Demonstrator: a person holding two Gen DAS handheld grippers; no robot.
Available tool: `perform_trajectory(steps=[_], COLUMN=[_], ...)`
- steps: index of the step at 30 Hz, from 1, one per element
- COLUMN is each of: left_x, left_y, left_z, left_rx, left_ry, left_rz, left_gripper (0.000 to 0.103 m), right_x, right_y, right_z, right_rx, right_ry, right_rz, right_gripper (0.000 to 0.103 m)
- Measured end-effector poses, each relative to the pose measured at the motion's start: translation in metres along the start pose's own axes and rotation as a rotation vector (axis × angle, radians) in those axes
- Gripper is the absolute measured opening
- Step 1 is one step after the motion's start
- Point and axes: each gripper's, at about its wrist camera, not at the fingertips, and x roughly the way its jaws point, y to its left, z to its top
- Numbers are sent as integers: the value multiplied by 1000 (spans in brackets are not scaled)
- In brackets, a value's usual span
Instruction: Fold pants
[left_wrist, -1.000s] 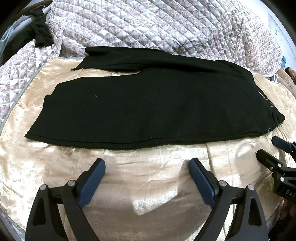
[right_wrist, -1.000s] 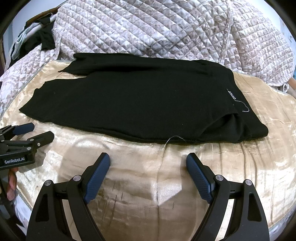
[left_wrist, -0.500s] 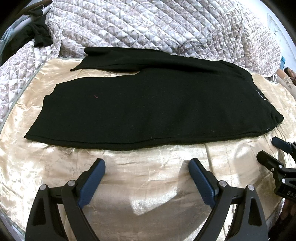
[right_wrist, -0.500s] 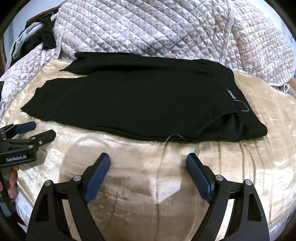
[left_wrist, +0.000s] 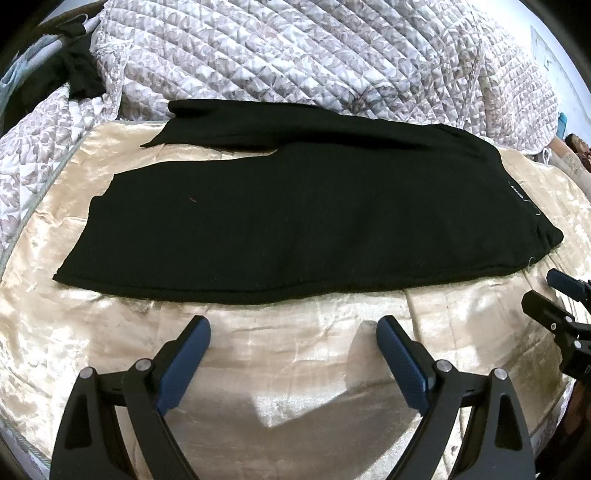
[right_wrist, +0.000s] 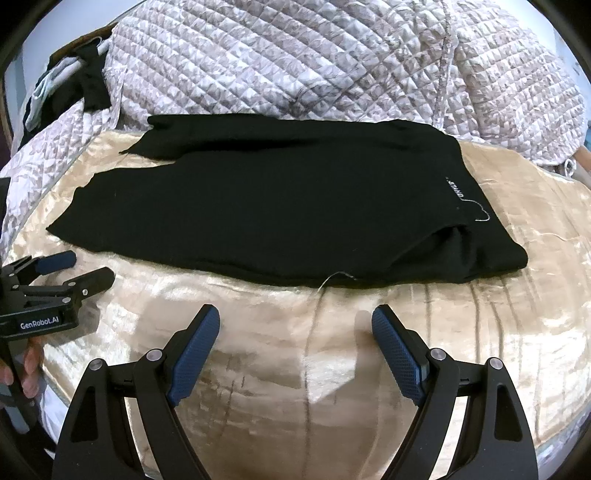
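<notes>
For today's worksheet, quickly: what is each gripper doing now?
Left gripper: open, holding nothing.
Right gripper: open, holding nothing, short of the black knit pants.

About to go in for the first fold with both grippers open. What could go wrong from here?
1. The pants lie on a slick gold sheet; the fingers may pinch sheet too.
2. A loose thread at the near hem could snag.
3. The waist end is bunched, so a grasp may catch only one layer.
</notes>
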Motion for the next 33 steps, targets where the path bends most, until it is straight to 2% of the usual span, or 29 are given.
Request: perform_trajectory(steps=[19,27,33], left_x=[-1,7,12], left_y=[29,71,99], left_z=[2,5,11], left_rx=[-84,-230,-366], left_ry=[-15,-2,-17], left_rz=[32,46,-27], left_gripper=[92,92,92], right_x=[-6,3,13], right_y=[-38,-76,-103], right_z=[6,10,16], right_rx=[93,260,374], right_ry=[-11,18,11], right_rz=[-26,21,69], right_gripper=[85,85,85])
